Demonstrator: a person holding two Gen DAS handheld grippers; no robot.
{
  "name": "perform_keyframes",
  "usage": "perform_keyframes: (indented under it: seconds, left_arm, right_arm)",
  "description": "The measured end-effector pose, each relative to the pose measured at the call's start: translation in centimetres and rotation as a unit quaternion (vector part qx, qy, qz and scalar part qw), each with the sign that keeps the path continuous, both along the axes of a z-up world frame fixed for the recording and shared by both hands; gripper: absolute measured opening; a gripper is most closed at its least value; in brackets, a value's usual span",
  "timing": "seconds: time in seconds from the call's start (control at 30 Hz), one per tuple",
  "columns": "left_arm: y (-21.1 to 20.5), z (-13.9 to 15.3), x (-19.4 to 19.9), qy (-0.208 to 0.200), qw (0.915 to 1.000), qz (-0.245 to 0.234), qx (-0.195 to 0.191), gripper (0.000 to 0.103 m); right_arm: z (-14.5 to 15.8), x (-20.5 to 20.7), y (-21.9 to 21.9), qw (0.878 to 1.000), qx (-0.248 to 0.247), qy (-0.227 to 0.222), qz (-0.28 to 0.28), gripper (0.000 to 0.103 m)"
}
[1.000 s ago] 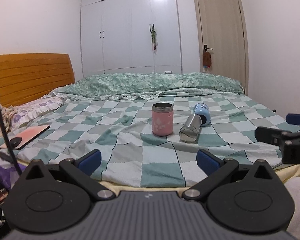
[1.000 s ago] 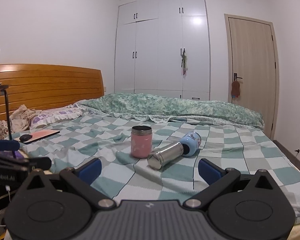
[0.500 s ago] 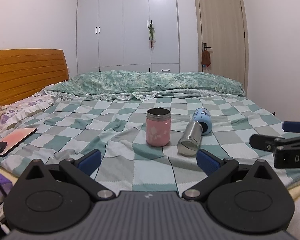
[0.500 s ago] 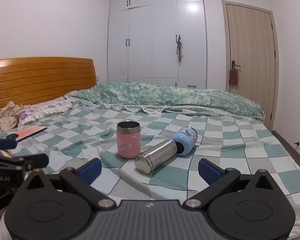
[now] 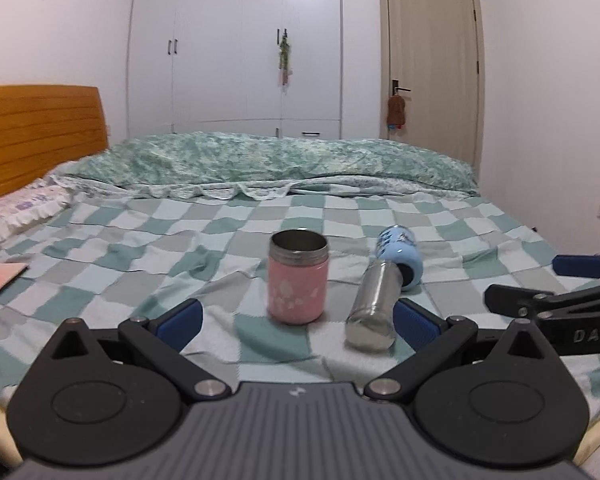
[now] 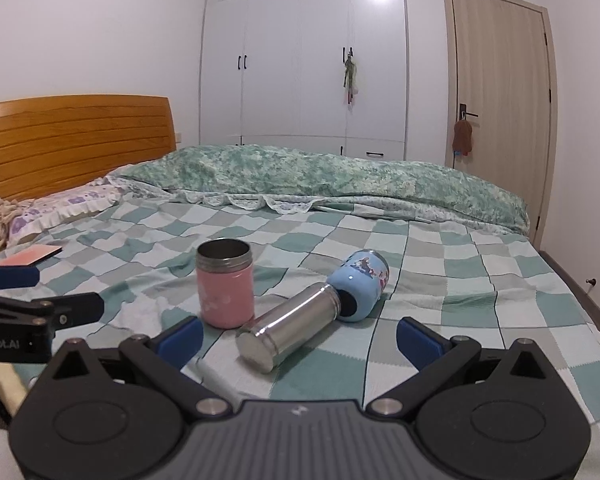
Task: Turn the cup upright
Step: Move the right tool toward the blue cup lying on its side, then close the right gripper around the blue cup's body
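A steel cup with a light blue base (image 5: pixel 382 292) (image 6: pixel 312 316) lies on its side on the checked bedspread, its steel end towards me. A pink cup (image 5: pixel 298 278) (image 6: pixel 226 284) stands upright just left of it, mouth up. My left gripper (image 5: pixel 298 322) is open and empty, short of both cups. My right gripper (image 6: pixel 300 336) is open and empty, short of the lying cup. Each gripper shows at the edge of the other's view: the right one in the left wrist view (image 5: pixel 540 284) and the left one in the right wrist view (image 6: pixel 40 292).
The bed (image 6: pixel 460 280) has a wooden headboard (image 6: pixel 76 140) at the left and a folded green quilt (image 6: pixel 320 180) at the back. A pink flat thing (image 6: pixel 32 256) lies at the left edge. Wardrobe (image 6: pixel 304 60) and door (image 6: pixel 500 100) stand behind.
Both grippers have moved forward over the bed towards the cups, which look larger and nearer. The cups have not moved. Both grippers stay open.
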State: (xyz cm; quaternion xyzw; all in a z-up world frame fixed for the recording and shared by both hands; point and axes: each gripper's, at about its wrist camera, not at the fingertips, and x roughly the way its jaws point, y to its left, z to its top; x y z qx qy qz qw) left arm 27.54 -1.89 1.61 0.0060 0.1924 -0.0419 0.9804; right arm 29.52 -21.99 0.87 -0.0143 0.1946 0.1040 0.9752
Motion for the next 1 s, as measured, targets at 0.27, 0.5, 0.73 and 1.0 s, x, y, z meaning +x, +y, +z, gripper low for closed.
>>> perform_keyframes:
  seconds: [0.27,0.5,0.73,1.0]
  left_arm:
    - [-1.5,0.3,5.6,0.005,0.999,-0.041,-0.014,0.103]
    - [-3.7,-1.4,10.0,-0.016,0.9977,-0.063,0.02,0.103]
    - [-4.6,-1.4,14.7,0.006,0.9947,-0.095,-0.04,0.103]
    - [-9.5,-2.5,21.8,0.041,0.9766,-0.21,-0.022,0.103]
  right_arm:
    - [0.9,5.5,-0.9,1.0,0.002,-0.013,-0.008,0.103]
    - [1.4,11.5,-3.2,0.999,0.035,0.001,-0.014,0.103]
    - [0.0,17.9,-4.1,0.999,0.033,0.026,-0.014,0.103]
    - [-1.1,25.6,-7.9,0.996,0.054,0.063,-0.04,0.103]
